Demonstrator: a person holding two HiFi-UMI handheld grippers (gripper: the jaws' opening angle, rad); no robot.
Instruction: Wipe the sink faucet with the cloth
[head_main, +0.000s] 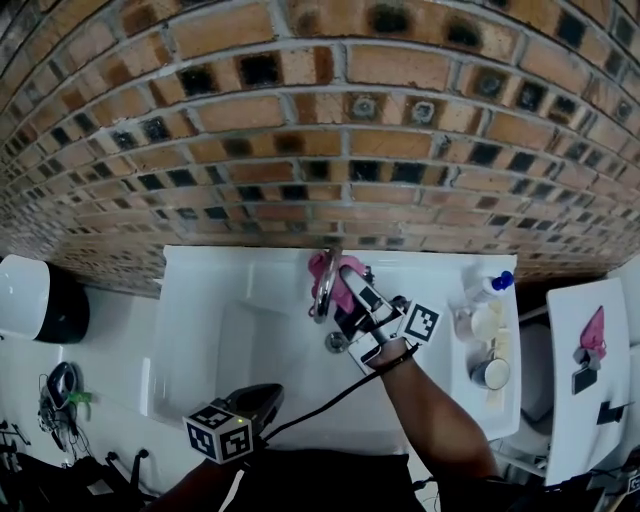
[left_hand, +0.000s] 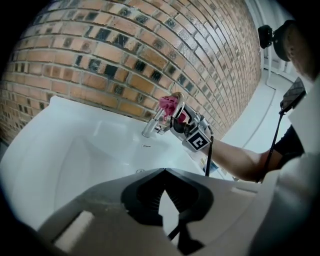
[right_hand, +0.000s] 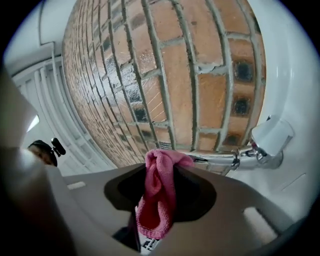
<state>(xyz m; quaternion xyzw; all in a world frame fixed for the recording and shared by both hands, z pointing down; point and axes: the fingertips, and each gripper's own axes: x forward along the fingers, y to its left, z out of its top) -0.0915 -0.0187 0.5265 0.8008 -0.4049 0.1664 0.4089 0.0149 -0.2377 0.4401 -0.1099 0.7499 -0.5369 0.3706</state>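
Brick wall (head_main: 300, 120) behind a white sink (head_main: 200, 300). The right gripper (right_hand: 160, 172), clamped on the pink cloth (right_hand: 156, 200), holds it at the faucet (right_hand: 222, 159): wiping looks under way. Left gripper (left_hand: 164, 172) hangs closed and empty near the sink's front. Next, probably: rub along the spout, keeping contact

1. Left gripper (left_hand: 162, 172): broad pale grey shell with a black recess round the jaws.
2. Its cube (head_main: 218, 432) is white with black square markers.
3. Right gripper (right_hand: 160, 166): the same grey and black build, with its own marker cube (head_main: 421, 322).
4. A thin black cable (head_main: 335, 397) trails from it.
5. The person wears a dark short-sleeved top (head_main: 330, 480).
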